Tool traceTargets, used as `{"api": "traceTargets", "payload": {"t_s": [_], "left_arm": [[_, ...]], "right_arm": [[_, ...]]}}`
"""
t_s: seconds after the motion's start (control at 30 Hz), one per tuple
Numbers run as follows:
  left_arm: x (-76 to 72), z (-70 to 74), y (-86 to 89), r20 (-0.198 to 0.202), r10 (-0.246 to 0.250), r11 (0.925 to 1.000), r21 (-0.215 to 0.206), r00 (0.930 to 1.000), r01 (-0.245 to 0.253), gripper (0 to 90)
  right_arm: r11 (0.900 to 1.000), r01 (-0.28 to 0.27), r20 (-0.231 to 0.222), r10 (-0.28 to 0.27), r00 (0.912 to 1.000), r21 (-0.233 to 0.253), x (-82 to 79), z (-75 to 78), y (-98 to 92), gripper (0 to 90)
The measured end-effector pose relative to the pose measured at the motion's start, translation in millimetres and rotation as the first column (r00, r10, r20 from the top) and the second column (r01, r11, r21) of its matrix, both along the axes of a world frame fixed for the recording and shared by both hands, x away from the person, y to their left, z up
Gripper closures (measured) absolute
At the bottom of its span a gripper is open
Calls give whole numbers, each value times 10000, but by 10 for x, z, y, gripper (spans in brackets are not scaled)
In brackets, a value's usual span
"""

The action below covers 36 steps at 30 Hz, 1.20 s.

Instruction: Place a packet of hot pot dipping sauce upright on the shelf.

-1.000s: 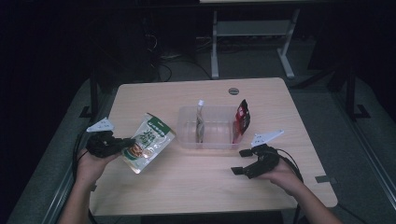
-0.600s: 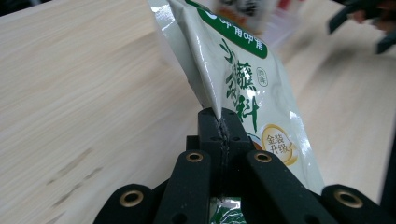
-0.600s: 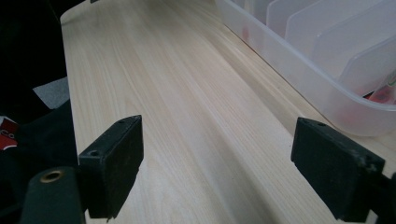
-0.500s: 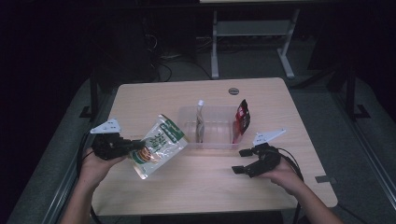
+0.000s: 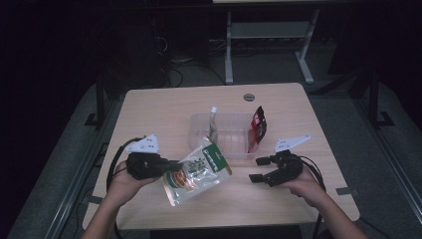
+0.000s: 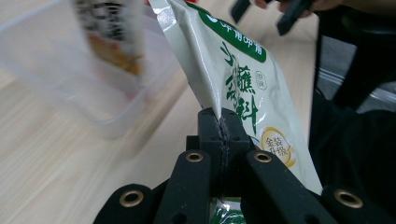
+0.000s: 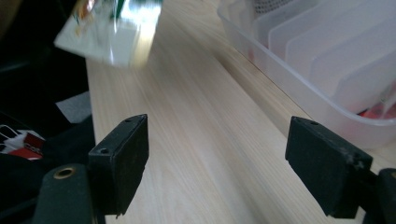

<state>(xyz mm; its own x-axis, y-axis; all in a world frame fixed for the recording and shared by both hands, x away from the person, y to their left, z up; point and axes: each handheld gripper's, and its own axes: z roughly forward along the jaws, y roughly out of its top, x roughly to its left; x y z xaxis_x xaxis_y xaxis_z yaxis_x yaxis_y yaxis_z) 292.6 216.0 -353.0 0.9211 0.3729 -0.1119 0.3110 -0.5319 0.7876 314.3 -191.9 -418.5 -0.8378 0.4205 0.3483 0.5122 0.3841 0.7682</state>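
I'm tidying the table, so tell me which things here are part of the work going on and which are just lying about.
In the work:
green-and-white pouch, clamped in the left hand-held gripper
clear plastic bin
red pouch and slim white packet standing in it

Lying about:
round grommet in the table

In the left gripper view the clear plastic bin and the packet standing in it are blurred, their print unreadable, and the green-and-white pouch runs off the top edge. In the right gripper view that pouch is a smear cut by the top edge. From the high view the pouch's lettering is too small to read.
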Motion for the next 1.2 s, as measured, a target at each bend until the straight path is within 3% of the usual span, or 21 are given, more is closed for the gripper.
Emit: {"api": "traceTargets", "payload": {"t_s": [0.27,0.63,0.87,1.2], "left_arm": [[-47,-125,-327,141,-783,9965,316,9968,778,897],[-75,-206,-606,387,-1463,9888,367,9885,1449,897],[-77,-219,-639,542,-1475,9889,279,9876,1461,897],[-63,-237,-631,691,-1418,9898,235,9875,1405,898]], "right_arm": [[9955,-431,-209,450,9988,845,-7,18,41,225],[9854,-1248,-442,1306,9904,1157,-28,-17,227,272],[9746,-1754,-537,1843,9814,1394,-38,-27,292,401],[9675,-1838,-423,1938,9801,1738,-13,-28,273,609]]}}
